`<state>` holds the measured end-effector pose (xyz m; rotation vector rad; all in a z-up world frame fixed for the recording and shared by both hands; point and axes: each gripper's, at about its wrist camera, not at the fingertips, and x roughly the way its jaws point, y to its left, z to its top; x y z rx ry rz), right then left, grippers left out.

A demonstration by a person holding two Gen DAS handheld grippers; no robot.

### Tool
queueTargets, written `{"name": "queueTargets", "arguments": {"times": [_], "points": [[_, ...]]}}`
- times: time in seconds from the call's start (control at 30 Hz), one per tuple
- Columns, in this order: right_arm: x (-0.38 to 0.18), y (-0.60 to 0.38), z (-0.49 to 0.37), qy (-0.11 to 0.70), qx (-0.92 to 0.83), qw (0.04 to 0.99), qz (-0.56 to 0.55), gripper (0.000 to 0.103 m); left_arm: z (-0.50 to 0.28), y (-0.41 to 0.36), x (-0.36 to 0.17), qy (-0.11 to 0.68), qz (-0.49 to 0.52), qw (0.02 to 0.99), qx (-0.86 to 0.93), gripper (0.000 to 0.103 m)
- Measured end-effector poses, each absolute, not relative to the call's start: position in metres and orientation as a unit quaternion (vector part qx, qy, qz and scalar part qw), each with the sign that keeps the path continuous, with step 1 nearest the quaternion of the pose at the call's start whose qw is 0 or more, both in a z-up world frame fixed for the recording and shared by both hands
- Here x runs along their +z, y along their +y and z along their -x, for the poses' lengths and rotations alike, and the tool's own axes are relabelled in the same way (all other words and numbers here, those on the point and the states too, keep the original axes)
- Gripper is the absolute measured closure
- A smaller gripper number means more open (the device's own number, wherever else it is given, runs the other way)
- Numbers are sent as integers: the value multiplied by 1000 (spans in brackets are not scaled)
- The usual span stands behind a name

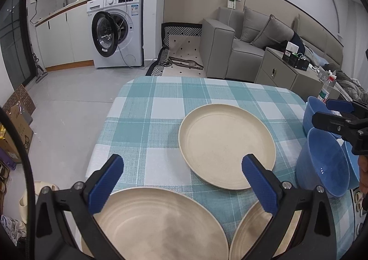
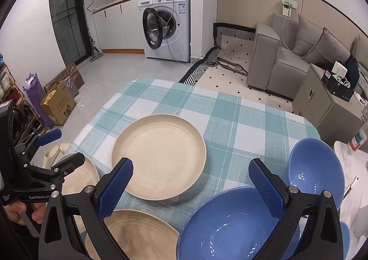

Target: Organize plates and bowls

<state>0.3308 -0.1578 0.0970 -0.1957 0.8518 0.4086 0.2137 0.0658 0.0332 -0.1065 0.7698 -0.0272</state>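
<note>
Three beige plates lie on the checked tablecloth [image 1: 147,122]: one in the middle [image 1: 226,145] [image 2: 158,156], one at the near left [image 1: 156,225] [image 2: 80,175], one at the near centre [image 1: 250,237] [image 2: 135,234]. Blue bowls stand at the right: a near one [image 2: 232,225] [image 1: 322,163] and a farther one [image 2: 315,168] [image 1: 315,112]. My left gripper [image 1: 181,181] is open and empty above the near plates. My right gripper [image 2: 191,186] is open and empty, hovering over the near blue bowl and the middle plate's edge.
The table's left edge drops to a tiled floor with cardboard boxes [image 2: 58,103]. A washing machine [image 2: 168,25] stands at the back, a grey sofa [image 2: 299,57] and a cabinet [image 2: 329,101] at the right. A bottle [image 1: 325,92] stands beyond the bowls.
</note>
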Motion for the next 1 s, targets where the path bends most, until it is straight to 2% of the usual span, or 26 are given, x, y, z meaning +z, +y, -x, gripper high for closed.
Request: {"name": "queueTargets", "arguments": {"times": [0.37, 0.47, 0.57, 0.8, 0.87, 0.9, 1.0], "points": [[62, -140, -365, 454, 193, 863, 110, 1, -237, 65, 13, 402, 60, 913, -20, 2], [51, -138, -375, 469, 190, 855, 110, 5, -244, 67, 8, 408, 63, 911, -20, 2], [42, -137, -385, 487, 188, 846, 108, 12, -251, 67, 3, 418, 67, 906, -25, 9], [16, -142, -407, 540, 185, 816, 91, 27, -263, 65, -7, 438, 67, 896, -31, 10], [10, -143, -411, 553, 188, 807, 85, 29, -266, 64, -11, 446, 69, 892, -32, 16], [9, -143, -412, 556, 189, 805, 84, 30, -269, 64, -13, 452, 71, 889, -34, 24], [5, -142, -418, 565, 189, 799, 80, 31, -274, 64, -19, 465, 76, 881, -37, 27]]}}
